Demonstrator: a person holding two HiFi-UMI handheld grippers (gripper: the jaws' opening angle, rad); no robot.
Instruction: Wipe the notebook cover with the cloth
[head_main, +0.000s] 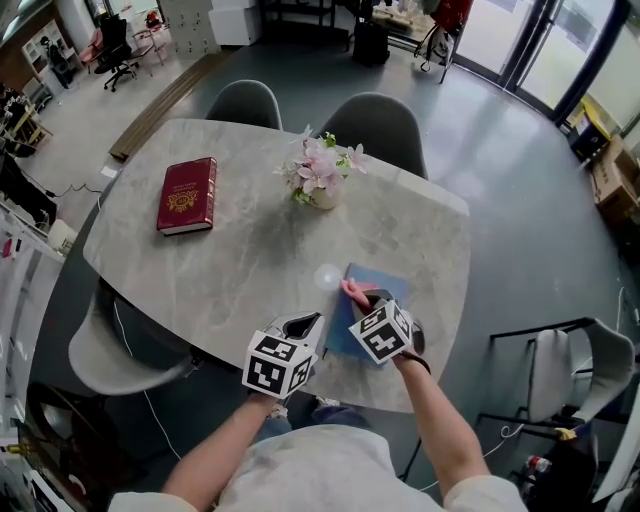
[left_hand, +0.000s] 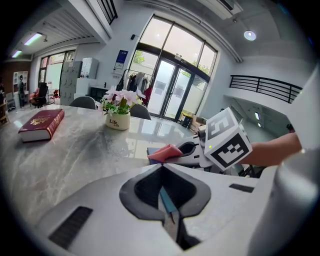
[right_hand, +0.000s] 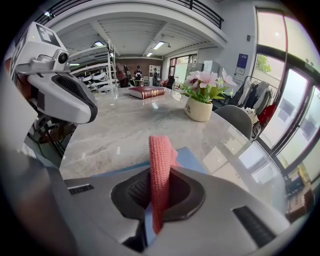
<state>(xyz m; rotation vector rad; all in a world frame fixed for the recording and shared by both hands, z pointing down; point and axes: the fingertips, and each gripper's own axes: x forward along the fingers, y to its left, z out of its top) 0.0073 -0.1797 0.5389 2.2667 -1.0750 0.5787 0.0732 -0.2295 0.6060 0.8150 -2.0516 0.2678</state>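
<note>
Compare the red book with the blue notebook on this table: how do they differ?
The red book is thick and bears a gold emblem; the blue notebook is thin and plain. The red book lies by itself at the far left of the table; the blue notebook lies at the near edge, under the right gripper and its pink cloth. Both are closed and lie flat.

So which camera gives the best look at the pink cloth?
The right gripper view: the pink knitted cloth stands centre frame, pinched in the right claw. The head view shows only a pink tip; the left gripper view, a small folded end.
</note>
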